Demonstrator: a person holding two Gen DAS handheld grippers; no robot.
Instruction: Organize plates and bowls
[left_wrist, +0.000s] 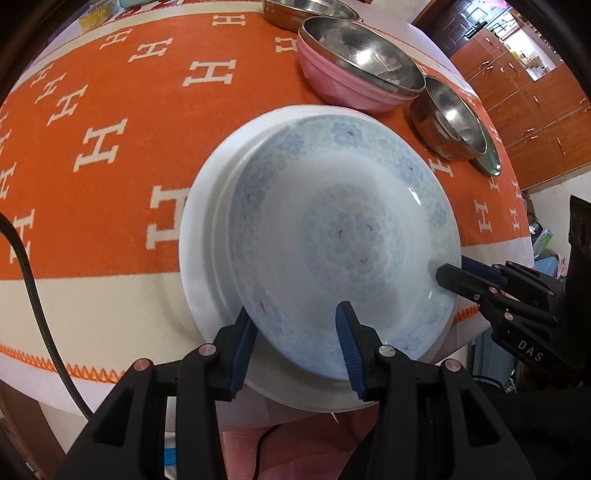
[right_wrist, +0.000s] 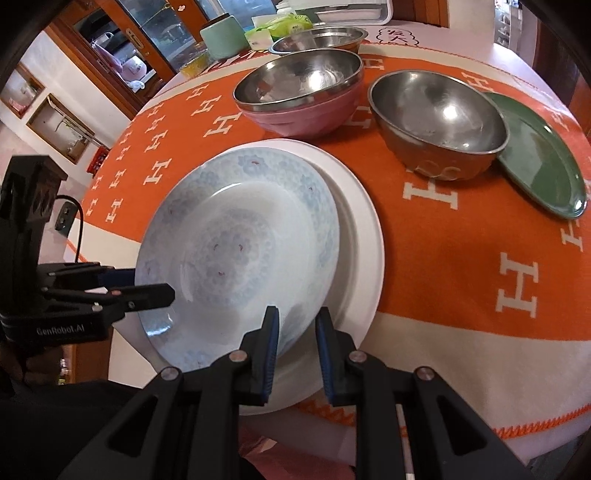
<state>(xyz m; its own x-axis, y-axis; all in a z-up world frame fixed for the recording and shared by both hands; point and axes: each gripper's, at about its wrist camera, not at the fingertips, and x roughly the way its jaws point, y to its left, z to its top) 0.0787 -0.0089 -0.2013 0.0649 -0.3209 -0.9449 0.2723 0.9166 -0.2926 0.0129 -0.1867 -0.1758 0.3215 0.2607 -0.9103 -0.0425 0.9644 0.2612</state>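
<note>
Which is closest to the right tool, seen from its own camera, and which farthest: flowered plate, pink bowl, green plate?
1. Flowered plate: its rim sits between the right tool fingers.
2. Green plate: far right.
3. Pink bowl: behind, centre.

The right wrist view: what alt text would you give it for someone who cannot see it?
A blue-flowered plate lies off-centre on a larger white plate on an orange blanket, with the right tongs astride its near rim and the left tongs at its left edge. Behind stand a steel bowl in a pink bowl, another steel bowl and a green plate.
</note>
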